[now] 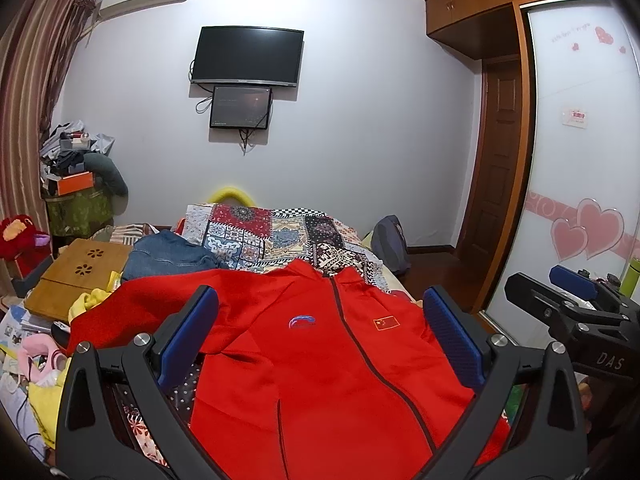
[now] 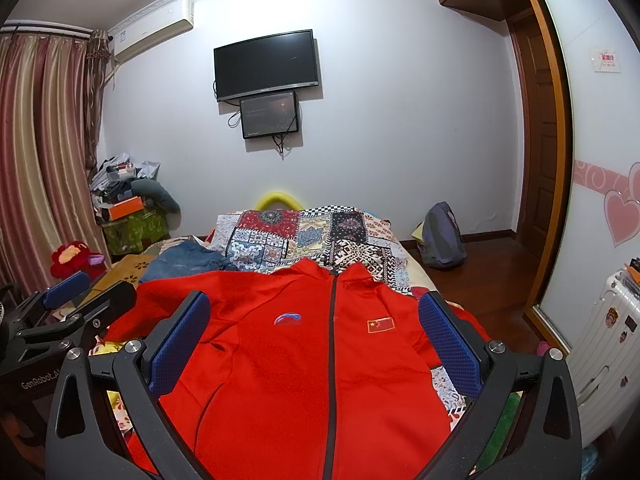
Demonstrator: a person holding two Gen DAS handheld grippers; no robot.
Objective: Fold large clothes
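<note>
We hold the left tool (image 1: 320,344) above the near end of the bed (image 1: 394,276), its blue-padded fingers (image 1: 188,336) spread wide with nothing between them. The right tool (image 2: 316,340) hangs beside it at about the same height, spread just as wide and gripping nothing. Each camera catches the other tool at the edge of its view.

Under both tools lies a red zip-up jacket (image 1: 312,360), front side up on the bed, the zipper closed and running from the collar at the far end down toward us. A blue and red logo (image 1: 301,323) sits on one side of the chest and a small flag patch (image 1: 386,322) on the other. The sleeve on our left stretches out sideways over the bed's edge; the one on our right is mostly hidden behind the tool finger, so we cannot tell how it lies.

Past the collar a patchwork quilt (image 1: 280,236) covers the far part of the bed, and a piece of blue denim clothing (image 1: 172,254) is bunched just beside the jacket's left shoulder. A wooden lap tray (image 1: 76,276) with flower cut-outs rests to the left of the denim. On the far wall hang a dark television (image 1: 247,56) and a smaller screen (image 1: 241,107) just below it. A grey backpack (image 2: 442,236) stands on the wooden floor to the right of the bed.
</note>
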